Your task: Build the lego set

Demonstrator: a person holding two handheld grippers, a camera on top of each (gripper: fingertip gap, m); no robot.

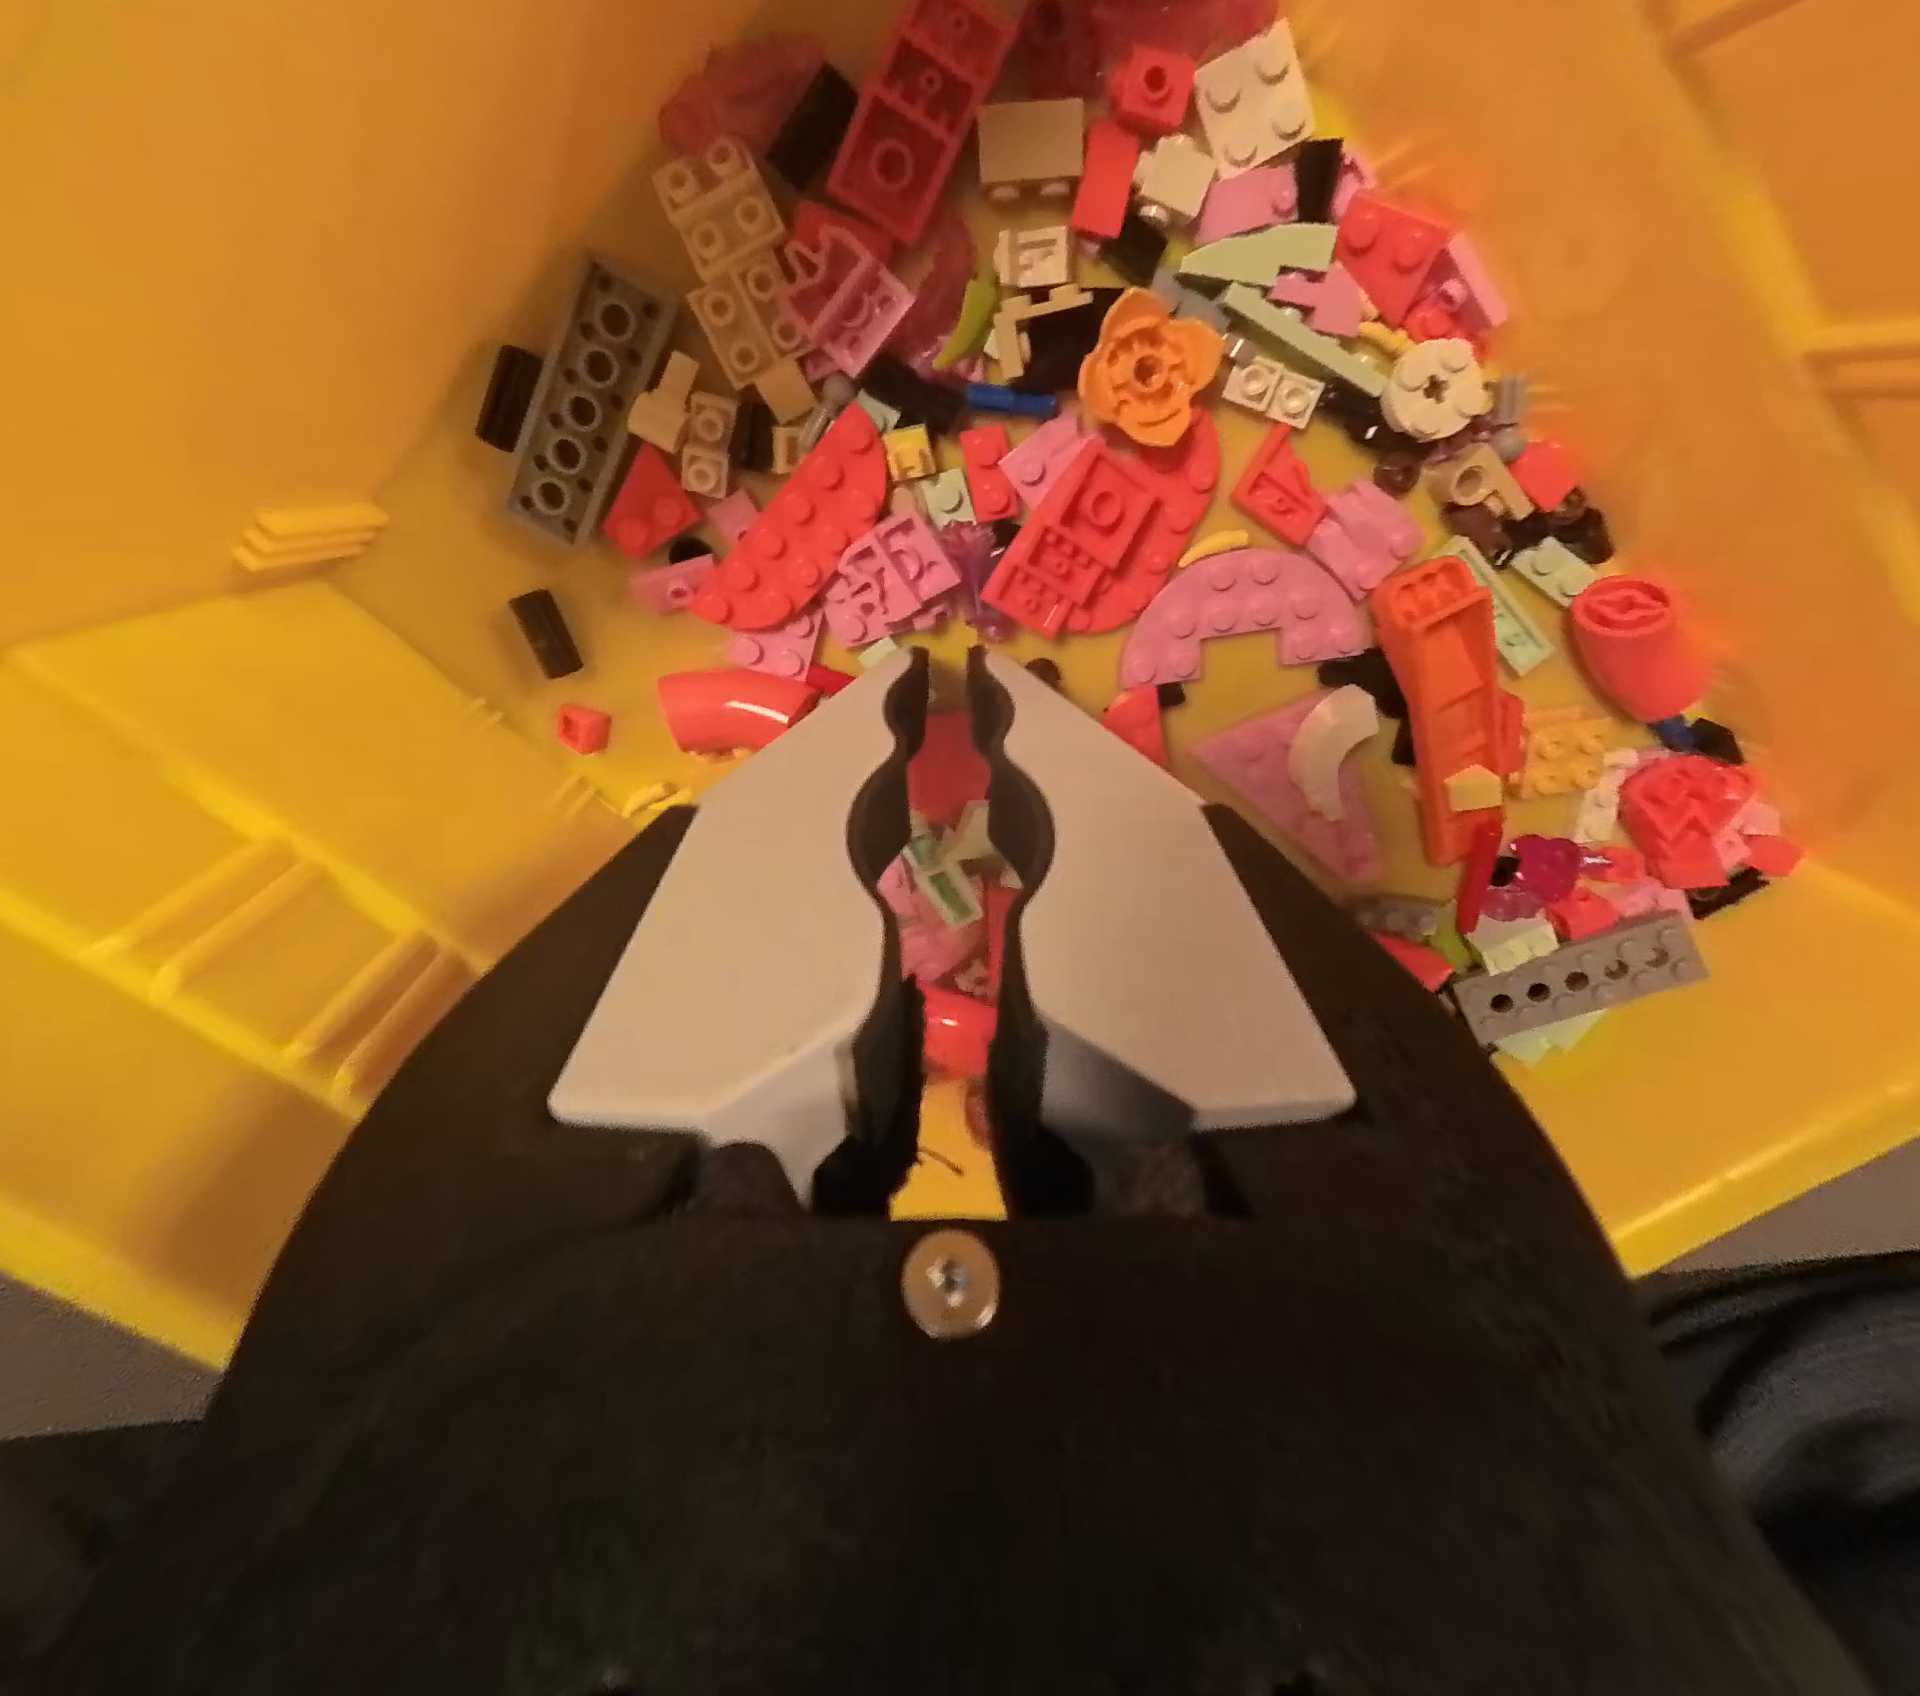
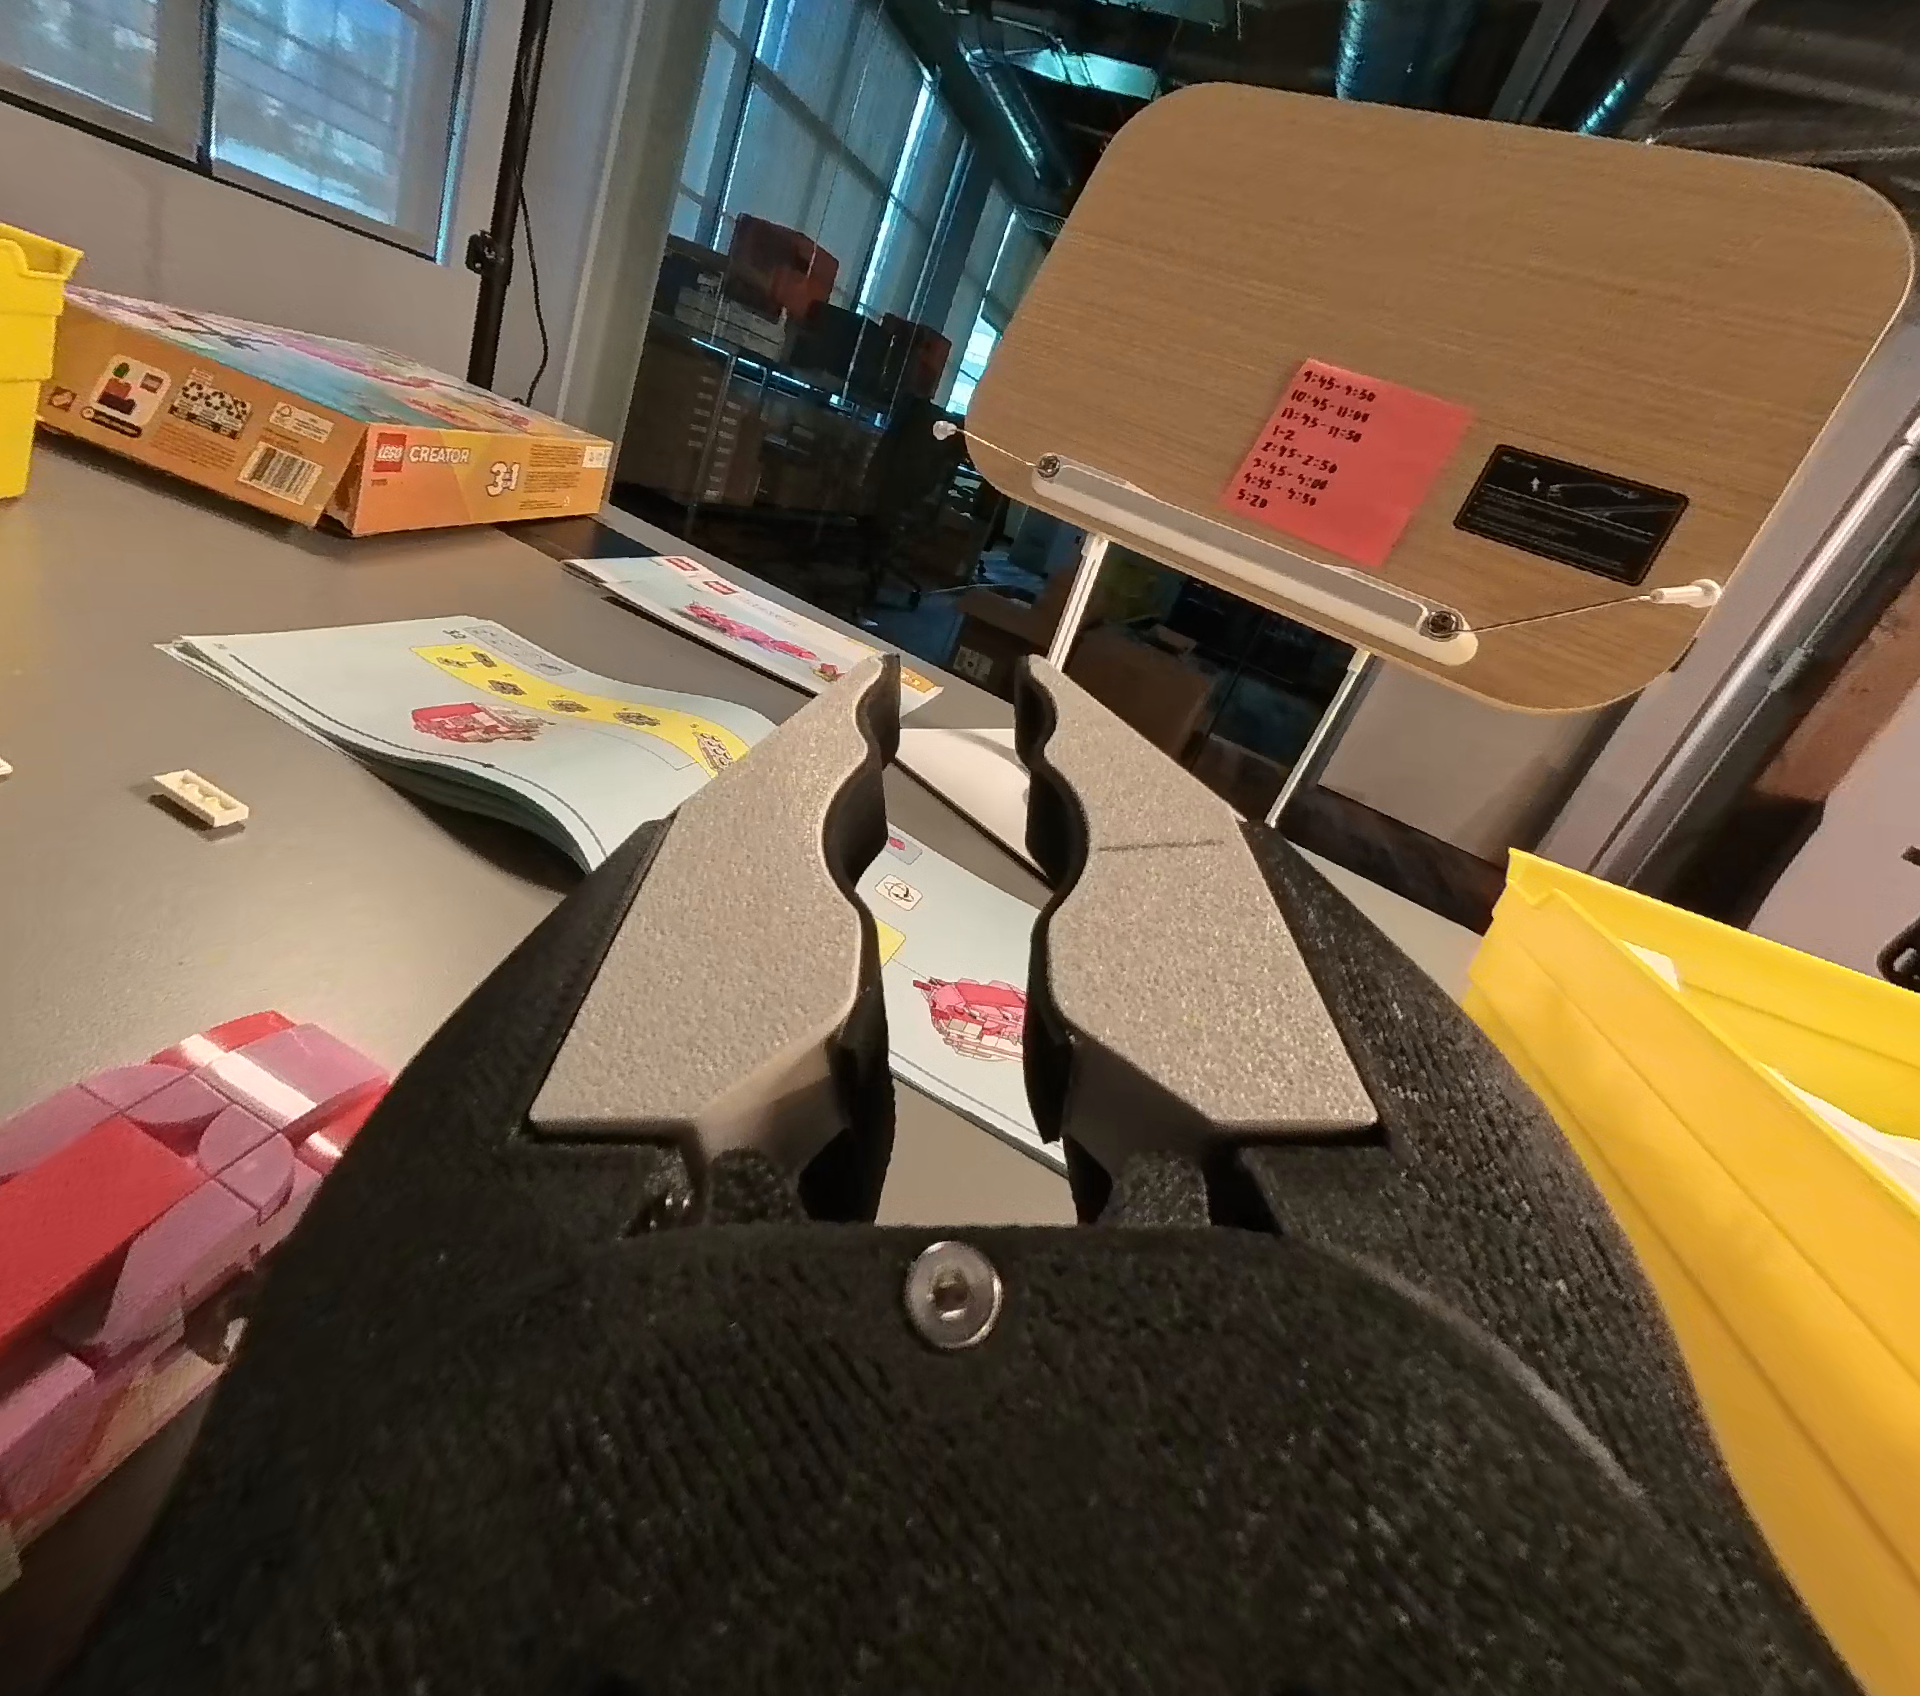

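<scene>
Bricks heaped loose in a yellow plastic bin, smooth sloping walls closing in on both sides, a bare strip of floor left along the near-left wall. Left hand-held gripper lowered into the bin, wavy black-lined fingers a narrow slit apart with nothing pinched at the tips, just short of a clear purple spiky piece and a pink plate. Coral half-round studded plate to the left, orange flower farther in.

Right hand-held gripper poised over the grey matte bench, grainy grey fingers moderately parted and empty. Open booklet lying flat below. Glossy red-and-pink built model near-left, yellow bin rim crowding the right, tilted wood-grain board ahead, cardboard box far left.
</scene>
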